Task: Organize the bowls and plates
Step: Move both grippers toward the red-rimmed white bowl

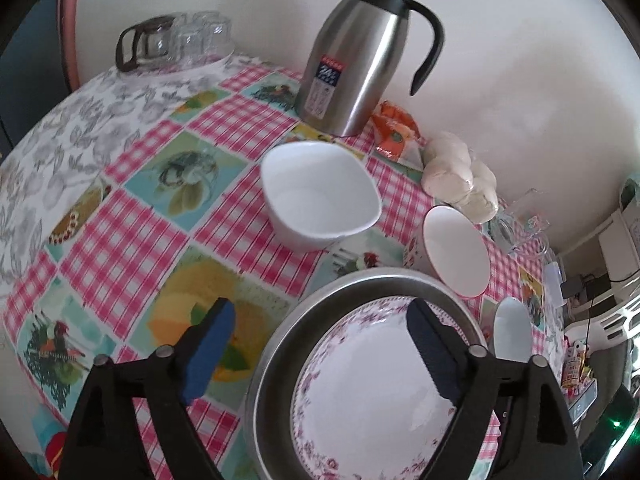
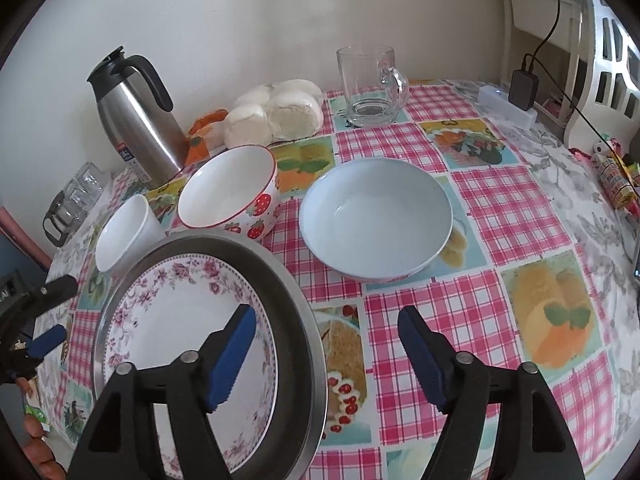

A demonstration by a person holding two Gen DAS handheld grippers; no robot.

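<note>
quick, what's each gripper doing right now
left gripper: open, holding nothing, over the floral plate.
right gripper: open, holding nothing.

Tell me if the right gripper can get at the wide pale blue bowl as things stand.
Probably yes. The right gripper is open and holds nothing, and the pale blue bowl sits just ahead of its fingers with only bare tablecloth between.

Plates stacked, bowls behind

The floral plate lies in the metal tray; strawberry bowl behind it, wide bowl to the right.
</note>
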